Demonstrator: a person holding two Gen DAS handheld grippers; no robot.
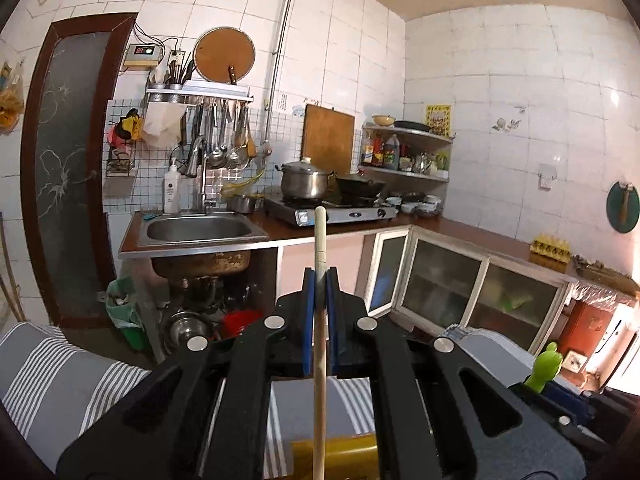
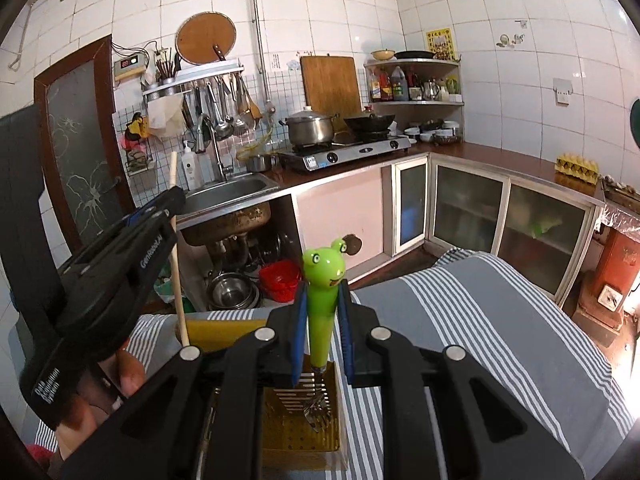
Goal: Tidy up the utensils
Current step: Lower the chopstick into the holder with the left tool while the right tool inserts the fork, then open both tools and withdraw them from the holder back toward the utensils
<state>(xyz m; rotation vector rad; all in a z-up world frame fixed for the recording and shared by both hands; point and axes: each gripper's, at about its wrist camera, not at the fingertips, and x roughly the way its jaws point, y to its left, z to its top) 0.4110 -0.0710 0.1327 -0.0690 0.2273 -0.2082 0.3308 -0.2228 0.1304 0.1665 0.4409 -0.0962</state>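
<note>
My left gripper (image 1: pixel 320 280) is shut on a wooden chopstick (image 1: pixel 319 320), held upright over the yellow utensil holder (image 1: pixel 336 456). In the right wrist view the left gripper (image 2: pixel 168 204) and the chopstick (image 2: pixel 178 280) are at the left, the stick's lower end at the holder's back left corner. My right gripper (image 2: pixel 323 300) is shut on the green frog handle of a fork (image 2: pixel 322 304), held upright. The fork's metal tines (image 2: pixel 318 410) reach down inside the yellow utensil holder (image 2: pixel 298 436). The frog handle also shows in the left wrist view (image 1: pixel 542 368).
The holder stands on a table with a grey and white striped cloth (image 2: pixel 460 320). Beyond are a sink (image 1: pixel 202 228), a gas stove with a pot and a wok (image 1: pixel 332 208), hanging utensils (image 1: pixel 224 136), glass-door cabinets (image 1: pixel 460 288) and a red basin under the sink (image 2: pixel 280 276).
</note>
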